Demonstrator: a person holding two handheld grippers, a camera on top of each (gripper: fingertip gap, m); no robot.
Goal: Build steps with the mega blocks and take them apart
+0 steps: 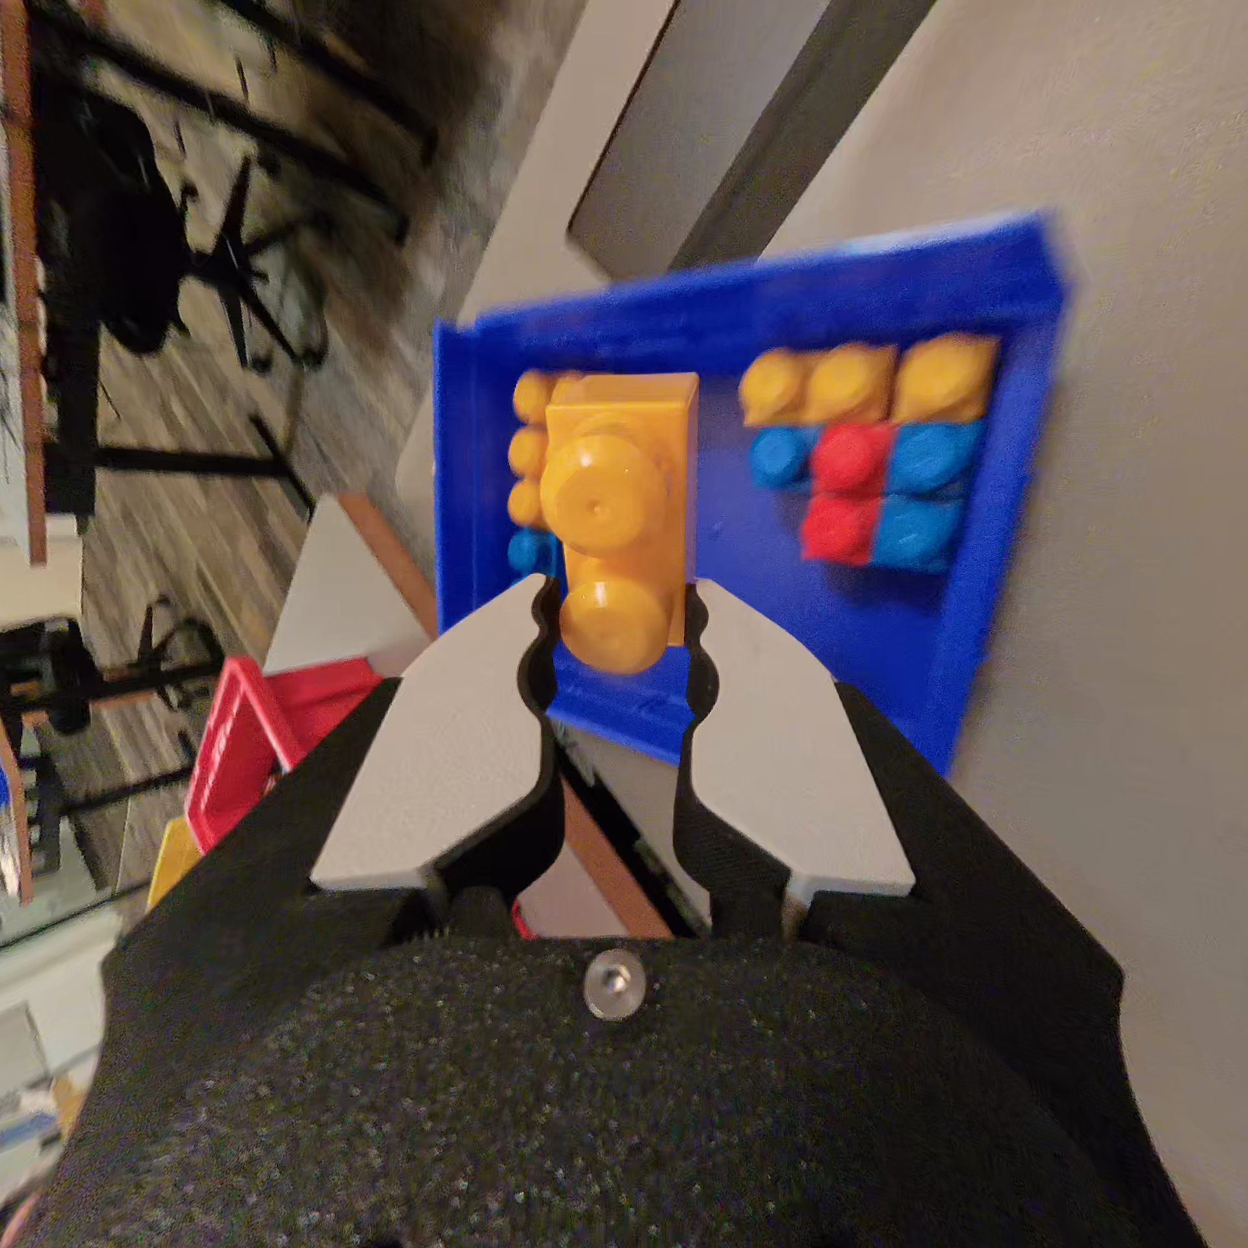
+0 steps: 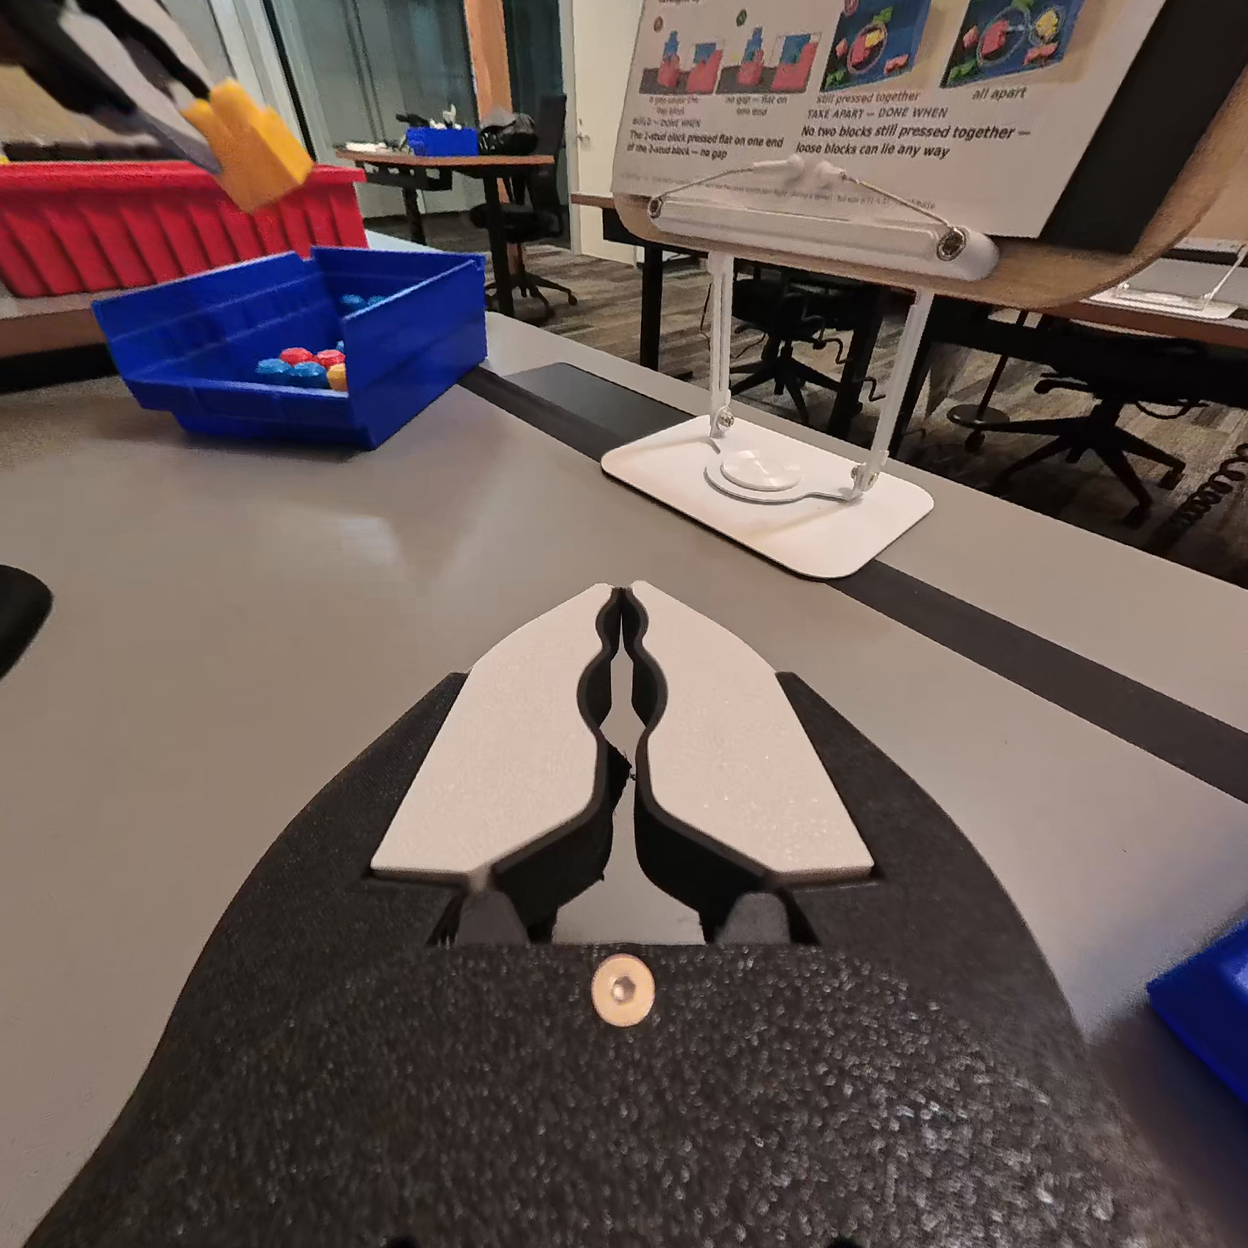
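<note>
My left gripper (image 1: 621,594) is shut on a yellow mega block (image 1: 618,500) and holds it above the blue bin (image 1: 898,648). In the bin lie several yellow, blue and red blocks (image 1: 871,459), and more yellow and blue ones sit behind the held block. The right wrist view shows the same left gripper at the top left with the yellow block (image 2: 246,145) above the blue bin (image 2: 378,378). My right gripper (image 2: 622,594) is shut and empty, low over the grey table (image 2: 270,554).
A red bin (image 2: 169,223) stands behind the blue one. A white stand (image 2: 770,500) holding an instruction sheet (image 2: 878,88) sits at the table's far edge. A blue object (image 2: 1209,1006) is at the right edge. Office chairs and desks stand beyond. My hands' fingertips stand some 50 cm from each other. From the right gripper's tips to the blue object (image 2: 1209,1006) is close to 20 cm.
</note>
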